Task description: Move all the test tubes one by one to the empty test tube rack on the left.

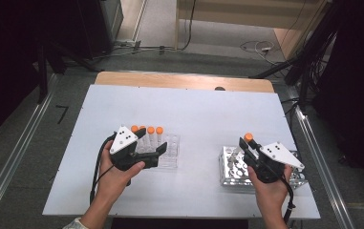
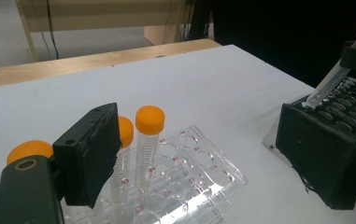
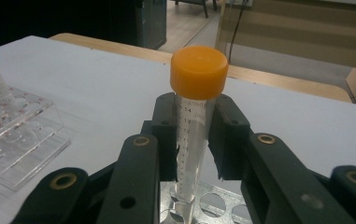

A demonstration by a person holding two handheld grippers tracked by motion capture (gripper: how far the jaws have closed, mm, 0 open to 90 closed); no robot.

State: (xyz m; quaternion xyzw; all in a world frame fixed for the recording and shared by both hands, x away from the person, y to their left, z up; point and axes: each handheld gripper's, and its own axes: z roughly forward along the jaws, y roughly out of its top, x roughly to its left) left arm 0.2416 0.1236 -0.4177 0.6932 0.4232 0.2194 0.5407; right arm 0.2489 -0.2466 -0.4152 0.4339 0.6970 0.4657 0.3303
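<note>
Both forearms enter from the table's near edge. Left hand (image 1: 117,174) carries the left gripper (image 1: 155,151), jaws spread wide apart with nothing clamped. Right hand (image 1: 269,183) carries the right gripper (image 1: 244,145), jaws drawn tight, pointing forward and slightly upward

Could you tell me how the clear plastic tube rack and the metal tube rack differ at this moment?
The clear plastic tube rack is transparent and holds several orange-capped tubes upright by the left hand-held gripper, whose jaws stand open. The metal tube rack is shiny and opaque; its one orange-capped tube is clamped in the right hand-held gripper. Both racks have rows of round holes and rest on the white table.
</note>
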